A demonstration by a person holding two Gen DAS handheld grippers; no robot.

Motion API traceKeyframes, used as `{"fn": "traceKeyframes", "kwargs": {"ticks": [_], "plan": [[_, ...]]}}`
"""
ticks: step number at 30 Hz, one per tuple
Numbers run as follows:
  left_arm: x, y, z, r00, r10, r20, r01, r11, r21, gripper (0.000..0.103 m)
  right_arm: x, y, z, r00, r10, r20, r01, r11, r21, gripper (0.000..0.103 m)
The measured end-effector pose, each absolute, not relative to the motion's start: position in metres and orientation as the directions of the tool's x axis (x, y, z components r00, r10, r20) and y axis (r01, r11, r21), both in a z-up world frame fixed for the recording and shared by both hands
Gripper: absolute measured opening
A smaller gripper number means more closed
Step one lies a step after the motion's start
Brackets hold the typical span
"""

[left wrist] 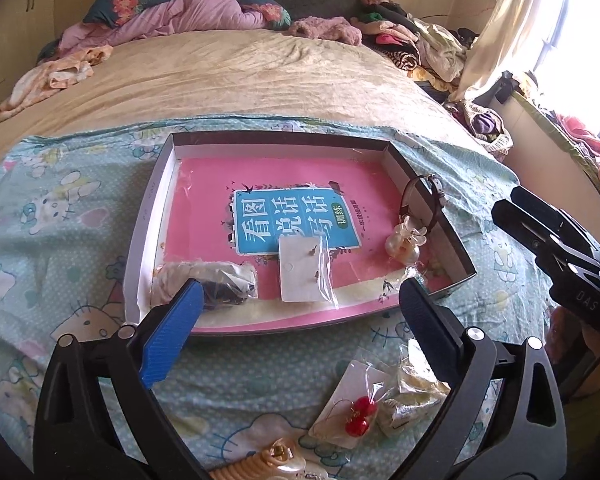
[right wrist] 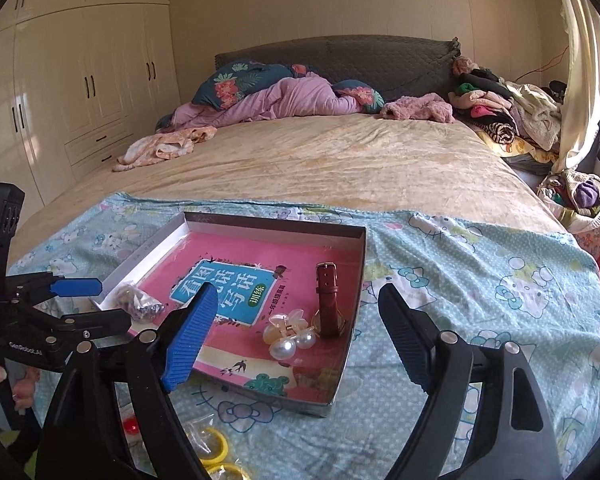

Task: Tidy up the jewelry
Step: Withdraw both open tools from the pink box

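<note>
Left wrist view: left gripper jaws wide apart, nothing between the pads, hovering over the near edge of the tray on the cartoon sheet. In the tray, on a pink book: a bagged bundle, an earring card, a pearl clip, a watch leaning on the right wall. Outside, near side: red earrings on a card, a bagged piece, contents unclear.

Right wrist view: right gripper jaws apart, empty, above the tray's near right part. Watch and clip lie just beside each other. Yellow rings on the sheet.
</note>
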State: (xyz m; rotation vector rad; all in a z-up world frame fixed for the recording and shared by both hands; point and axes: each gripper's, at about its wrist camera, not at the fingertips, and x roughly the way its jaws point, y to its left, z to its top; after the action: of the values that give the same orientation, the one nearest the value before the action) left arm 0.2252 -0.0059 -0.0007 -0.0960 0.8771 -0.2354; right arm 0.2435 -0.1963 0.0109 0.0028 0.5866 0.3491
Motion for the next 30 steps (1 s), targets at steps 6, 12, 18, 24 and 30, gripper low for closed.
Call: {"fn": "traceKeyframes", "kwargs": {"ticks": [6,12,18,24,30], "plan": [[0.213,-0.002,0.011,0.634,-0.233,-0.737,0.153,0.972,-0.176,0.093,0.223,-0.202,0.024,0.789,0.333,-0.517,-0.323,0.94,0.112,0.085],[0.198,0.008,0.024,0.659,-0.225,-0.717,0.137,0.974,-0.179,0.093,0.205,-0.204,0.034,0.802,0.339,-0.492,-0.323,0.939,0.12,0.092],[0.184,0.017,0.035,0.684,-0.218,-0.696,0.124,0.975,-0.183,0.093,0.19,-0.204,0.04,0.801,0.35,-0.486,-0.335,0.934,0.121,0.092],[0.171,0.023,0.044,0.7,-0.214,-0.681,0.118,0.976,-0.185,0.093,0.179,-0.199,0.044,0.795,0.361,-0.487,-0.349,0.93,0.118,0.092],[0.157,0.027,0.047,0.708,-0.213,-0.674,0.117,0.976,-0.186,0.093,0.168,-0.192,0.046,0.783,0.378,-0.494,-0.375,0.92,0.109,0.092]]}}
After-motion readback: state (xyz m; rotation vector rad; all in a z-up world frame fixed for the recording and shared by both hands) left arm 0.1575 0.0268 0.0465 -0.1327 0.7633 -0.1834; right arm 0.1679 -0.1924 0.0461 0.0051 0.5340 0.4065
